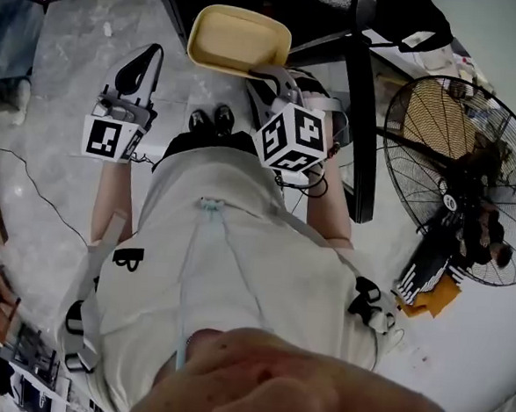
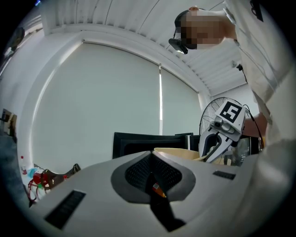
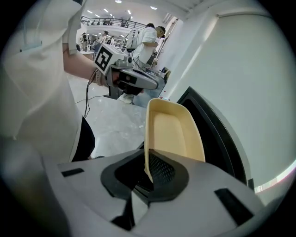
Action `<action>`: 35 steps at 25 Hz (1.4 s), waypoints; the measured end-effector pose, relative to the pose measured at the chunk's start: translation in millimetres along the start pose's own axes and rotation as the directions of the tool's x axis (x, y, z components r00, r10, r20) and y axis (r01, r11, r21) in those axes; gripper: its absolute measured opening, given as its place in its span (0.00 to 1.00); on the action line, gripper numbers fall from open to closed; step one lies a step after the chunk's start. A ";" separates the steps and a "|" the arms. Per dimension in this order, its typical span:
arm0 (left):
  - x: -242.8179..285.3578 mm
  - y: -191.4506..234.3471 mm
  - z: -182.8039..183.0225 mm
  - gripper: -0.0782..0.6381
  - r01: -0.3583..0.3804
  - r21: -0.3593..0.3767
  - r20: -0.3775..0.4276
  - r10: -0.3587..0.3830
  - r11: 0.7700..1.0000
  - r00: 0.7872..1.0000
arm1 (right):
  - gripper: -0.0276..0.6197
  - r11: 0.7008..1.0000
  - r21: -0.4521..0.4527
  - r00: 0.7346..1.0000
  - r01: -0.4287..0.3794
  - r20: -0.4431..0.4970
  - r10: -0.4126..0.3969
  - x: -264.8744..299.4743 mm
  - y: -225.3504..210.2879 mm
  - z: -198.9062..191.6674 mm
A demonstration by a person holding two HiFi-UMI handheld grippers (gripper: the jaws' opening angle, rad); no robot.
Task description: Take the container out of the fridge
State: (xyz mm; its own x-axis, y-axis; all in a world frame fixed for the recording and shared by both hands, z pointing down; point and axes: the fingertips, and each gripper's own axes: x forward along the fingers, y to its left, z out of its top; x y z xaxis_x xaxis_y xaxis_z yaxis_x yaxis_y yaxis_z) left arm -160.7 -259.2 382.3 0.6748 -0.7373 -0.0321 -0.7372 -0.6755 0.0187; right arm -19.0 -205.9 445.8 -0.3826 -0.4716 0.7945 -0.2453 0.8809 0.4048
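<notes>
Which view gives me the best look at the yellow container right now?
The right gripper view: the yellow container fills the centre, open side showing, rim pinched in the right gripper. The head view shows the container whole from above but small. The left gripper view catches only a strip of its rim.

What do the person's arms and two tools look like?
Both the left tool and the right tool have light grey bodies with black meshed pads. Each carries a white cube with black square markers. A black cable loops below the right cube. The shirt is white and short-sleeved.
</notes>
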 end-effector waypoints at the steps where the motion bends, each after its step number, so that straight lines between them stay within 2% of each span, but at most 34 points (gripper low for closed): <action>1: 1.9 0.4 1.1 0.12 0.000 0.001 0.003 0.000 1.000 1.000 | 0.09 1.000 0.002 1.000 0.004 0.004 -0.004 0.0 -1.1 0.2; 5: 5.2 1.4 3.2 0.12 -0.001 -0.019 0.014 0.001 1.000 1.000 | 0.09 1.000 0.000 1.000 0.018 -0.006 -0.018 5.6 -4.8 -1.9; 9: 5.7 3.5 3.2 0.12 -0.005 -0.017 0.011 0.005 1.000 1.000 | 0.09 1.000 0.000 1.000 0.018 0.023 -0.018 7.3 -6.4 4.9; 13: 4.3 5.4 1.9 0.12 -0.018 -0.049 0.016 0.019 0.999 1.000 | 0.09 1.000 0.001 0.999 0.029 0.036 -0.029 4.3 -8.8 6.6; 35: 5.9 -1.7 4.2 0.12 -0.010 -0.036 0.018 0.010 0.999 1.000 | 0.09 1.000 0.008 0.999 0.010 0.051 -0.011 -0.8 -7.7 6.0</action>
State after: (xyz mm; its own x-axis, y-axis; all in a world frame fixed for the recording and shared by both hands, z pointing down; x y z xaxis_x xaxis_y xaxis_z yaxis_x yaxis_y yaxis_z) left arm -155.5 -262.3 377.8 0.6664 -0.7439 -0.0495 -0.7419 -0.6683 0.0548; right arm -22.2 -212.5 439.3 -0.4249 -0.4826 0.7659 -0.2562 0.8756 0.4096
